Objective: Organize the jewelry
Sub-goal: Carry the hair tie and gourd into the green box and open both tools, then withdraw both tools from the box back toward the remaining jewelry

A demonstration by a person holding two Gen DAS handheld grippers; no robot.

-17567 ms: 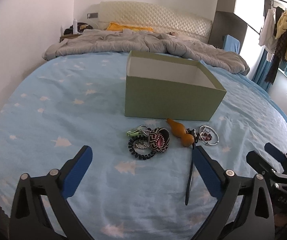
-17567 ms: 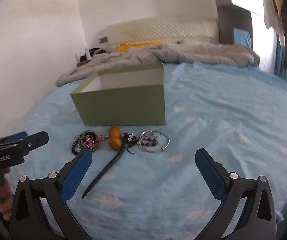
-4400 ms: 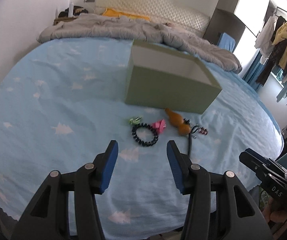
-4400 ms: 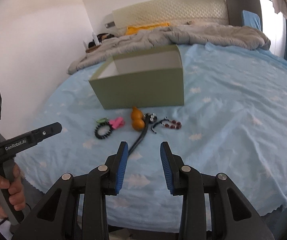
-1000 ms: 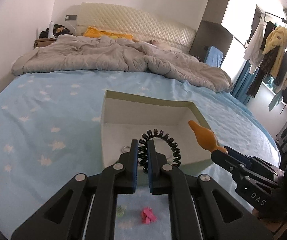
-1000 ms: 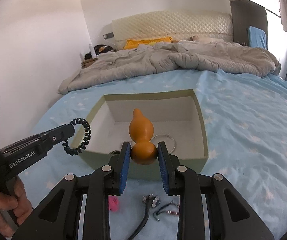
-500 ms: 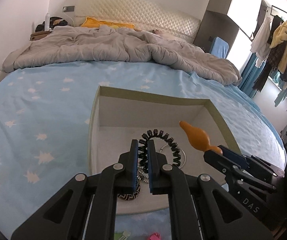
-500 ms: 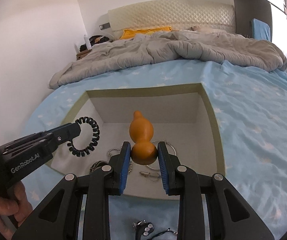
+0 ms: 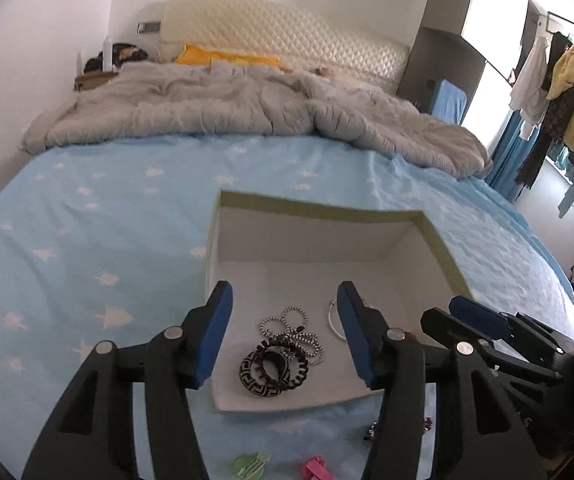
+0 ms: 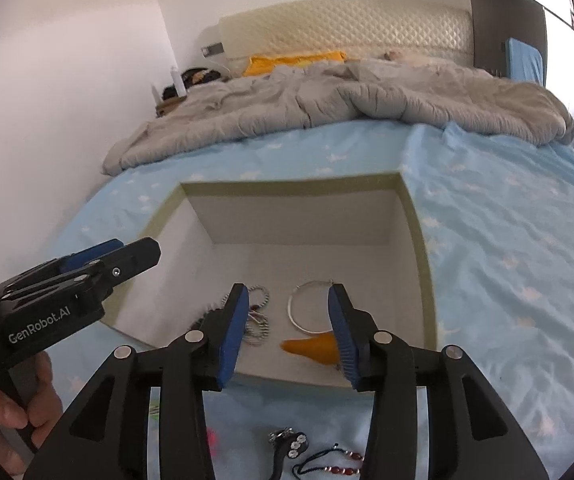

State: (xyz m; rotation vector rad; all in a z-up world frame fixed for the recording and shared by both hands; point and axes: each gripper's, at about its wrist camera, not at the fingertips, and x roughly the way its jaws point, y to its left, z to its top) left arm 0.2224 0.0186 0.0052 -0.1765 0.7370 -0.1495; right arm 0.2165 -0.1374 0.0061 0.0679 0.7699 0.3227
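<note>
both grippers hang over the open olive-green cardboard box with the pale lining (image 9: pixel 439 240) on the light blue star-printed bedsheet (image 9: pixel 87 240), and this reads as the drop-off step. the left gripper (image 9: pixel 285 330) has its blue-padded jaws opening with nothing between them; below it on the box floor lie the black coiled hair tie (image 9: pixel 273 358) on the black-and-white patterned bangle (image 9: pixel 273 376), and silver beaded chains (image 9: pixel 293 330). the right gripper (image 10: pixel 287 330) is opening too, and the orange gourd-shaped ornament (image 10: pixel 311 348) lies free on the box floor by its right pad, beside a thin silver hoop (image 10: pixel 307 308). still outside, on the sheet in front of the box, are a green clip (image 9: pixel 251 464), a pink clip (image 9: pixel 313 466), a black hair stick with a jewelled head (image 10: pixel 287 446) and a red-beaded cord (image 10: pixel 339 466). next, probably, each gripper pulls back over the near wall and comes down on one of these small, flat pieces.
</note>
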